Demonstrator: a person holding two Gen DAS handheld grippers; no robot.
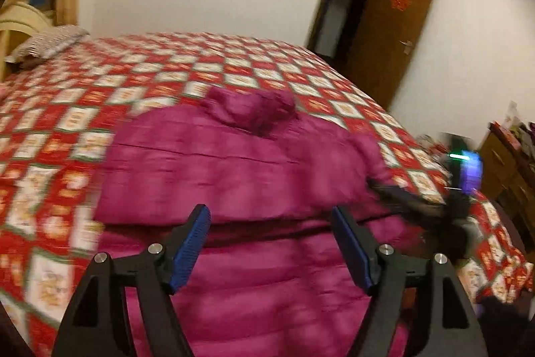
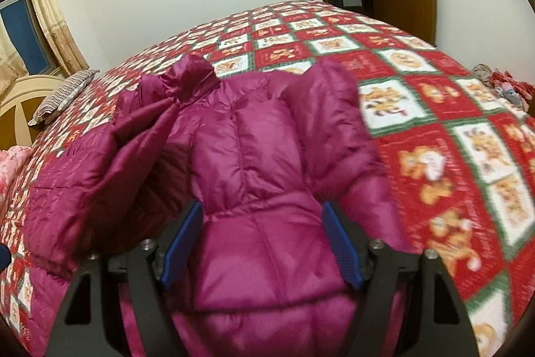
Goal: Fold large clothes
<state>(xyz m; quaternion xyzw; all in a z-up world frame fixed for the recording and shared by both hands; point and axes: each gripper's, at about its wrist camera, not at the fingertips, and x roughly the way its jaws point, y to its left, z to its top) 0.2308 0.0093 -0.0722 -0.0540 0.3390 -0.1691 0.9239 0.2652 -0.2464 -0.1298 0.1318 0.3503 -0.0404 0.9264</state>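
Observation:
A magenta puffer jacket (image 1: pixel 234 163) lies spread on a bed under a red, white and green checked quilt (image 1: pixel 167 66), with its hood (image 1: pixel 250 109) bunched at the far end. My left gripper (image 1: pixel 269 216) hovers open over the jacket's lower body, nothing pressed between its blue pads. In the right wrist view the jacket (image 2: pixel 260 156) has its left sleeve (image 2: pixel 100 163) folded across and its right sleeve (image 2: pixel 337 129) lying along the side. My right gripper (image 2: pixel 262 213) stands open over the waist, with fabric below and between the pads. The right tool's black body (image 1: pixel 468 173) shows by the jacket's right edge.
A striped pillow (image 2: pixel 63 96) and a cream headboard (image 2: pixel 20 96) sit at the far left of the bed. A brown door (image 1: pixel 391 32) stands open beyond it. A wooden dresser (image 1: pixel 508 163) is at the right. Loose clothes (image 2: pixel 501 82) lie at the quilt's right edge.

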